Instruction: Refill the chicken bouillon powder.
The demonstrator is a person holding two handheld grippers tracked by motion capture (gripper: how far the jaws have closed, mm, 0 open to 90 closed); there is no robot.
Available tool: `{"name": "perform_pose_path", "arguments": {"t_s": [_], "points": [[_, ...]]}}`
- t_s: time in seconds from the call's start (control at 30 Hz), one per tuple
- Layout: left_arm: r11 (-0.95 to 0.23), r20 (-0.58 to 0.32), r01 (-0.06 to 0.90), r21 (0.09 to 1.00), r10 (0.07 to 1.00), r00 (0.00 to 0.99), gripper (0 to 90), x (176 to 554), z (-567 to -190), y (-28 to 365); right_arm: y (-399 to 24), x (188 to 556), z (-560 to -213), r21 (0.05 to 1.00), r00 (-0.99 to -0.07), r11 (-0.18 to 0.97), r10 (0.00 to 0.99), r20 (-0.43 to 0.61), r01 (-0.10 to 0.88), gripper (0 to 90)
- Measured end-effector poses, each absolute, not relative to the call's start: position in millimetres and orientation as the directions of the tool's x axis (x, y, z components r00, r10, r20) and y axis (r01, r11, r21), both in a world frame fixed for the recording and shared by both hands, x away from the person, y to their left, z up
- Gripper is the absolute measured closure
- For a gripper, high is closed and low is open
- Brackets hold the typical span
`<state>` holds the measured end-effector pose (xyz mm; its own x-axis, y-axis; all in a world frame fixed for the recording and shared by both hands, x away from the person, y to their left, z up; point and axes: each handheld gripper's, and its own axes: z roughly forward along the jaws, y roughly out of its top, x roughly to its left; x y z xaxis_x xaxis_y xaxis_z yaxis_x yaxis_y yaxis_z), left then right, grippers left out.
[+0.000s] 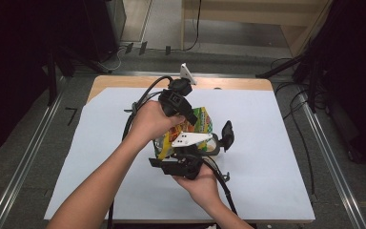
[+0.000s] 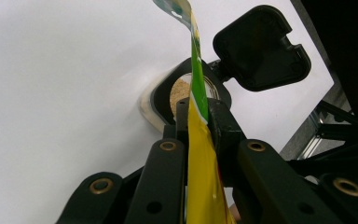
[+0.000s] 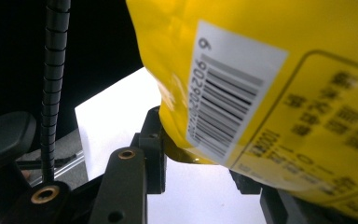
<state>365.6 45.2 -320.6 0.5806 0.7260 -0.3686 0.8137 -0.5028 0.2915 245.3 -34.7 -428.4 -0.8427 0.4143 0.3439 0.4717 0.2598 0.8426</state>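
A yellow and green snack bag (image 1: 203, 121) is held tilted over a clear container (image 1: 213, 144) whose black lid (image 1: 227, 135) stands flipped open. In the left gripper view, the container (image 2: 181, 91) holds pale crumbs and its lid (image 2: 261, 46) hangs off to the right. My left gripper (image 2: 198, 109) is shut on the thin edge of the bag (image 2: 200, 158), right above the container's mouth. From below, my right gripper (image 3: 200, 158) is shut on the lower corner of the bag (image 3: 270, 70), beside its barcode label. Seen from the high view, the left gripper (image 1: 189, 118) sits above the right gripper (image 1: 187, 160).
A white sheet (image 1: 267, 143) covers the wooden table (image 1: 238, 83), with bare room to the left and right of the hands. Cables trail from both grippers. Metal rails (image 1: 329, 152) run along both sides of the table, and dark equipment stands beyond them.
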Motion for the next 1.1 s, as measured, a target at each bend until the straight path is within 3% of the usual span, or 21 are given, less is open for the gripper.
{"name": "perform_pose_path", "arguments": {"t_s": [1.1], "points": [[-0.486,-0.379,0.828,0.279,0.737,0.560,85.0,374.3,-323.3,47.9,-35.9,245.7,-426.0,0.846,-0.843,0.263,0.427,0.329,0.464,62.5]]}}
